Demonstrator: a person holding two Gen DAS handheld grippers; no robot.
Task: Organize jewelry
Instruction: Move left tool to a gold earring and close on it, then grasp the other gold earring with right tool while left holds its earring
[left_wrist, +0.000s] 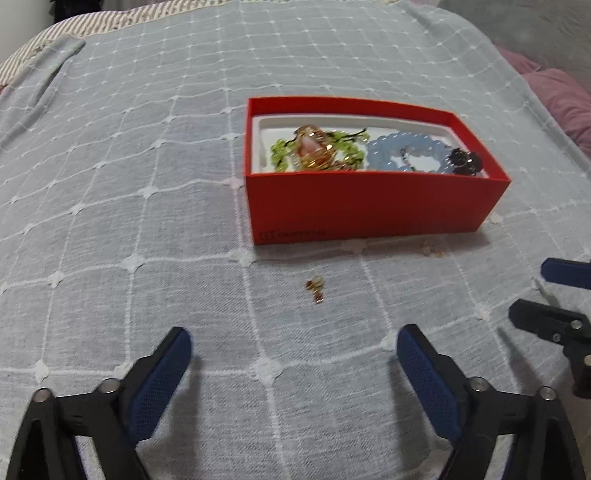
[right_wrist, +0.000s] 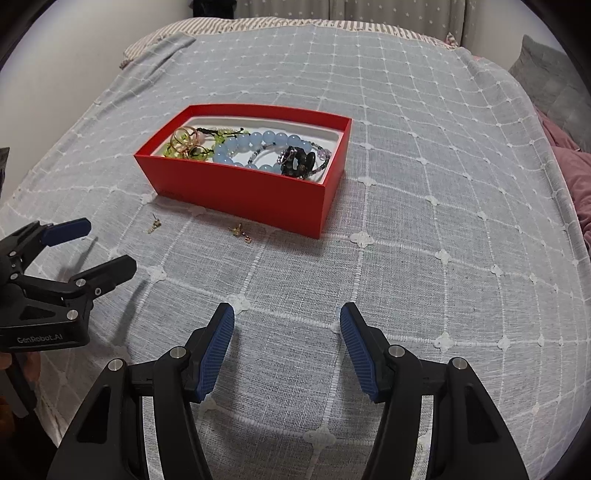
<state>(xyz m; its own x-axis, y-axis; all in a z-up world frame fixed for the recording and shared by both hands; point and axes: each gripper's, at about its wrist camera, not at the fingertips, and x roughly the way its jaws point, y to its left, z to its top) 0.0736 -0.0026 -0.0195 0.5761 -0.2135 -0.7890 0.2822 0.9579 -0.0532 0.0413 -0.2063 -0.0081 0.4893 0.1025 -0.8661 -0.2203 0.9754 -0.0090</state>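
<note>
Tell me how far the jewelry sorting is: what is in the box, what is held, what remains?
Done: the red box already holds the blue bead bracelet, green bead strand, gold rings and a dark piece. In hand: nothing; the left hand-held gripper and right hand-held gripper are both open and empty. Left: two small earrings lie on the bedspread.

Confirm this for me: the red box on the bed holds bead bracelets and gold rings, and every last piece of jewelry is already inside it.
Not every piece. Two small earrings still lie on the bedspread in front of the red box: one earring near its front wall, another earring further left. The right wrist view shows both. The rest is right.
</note>
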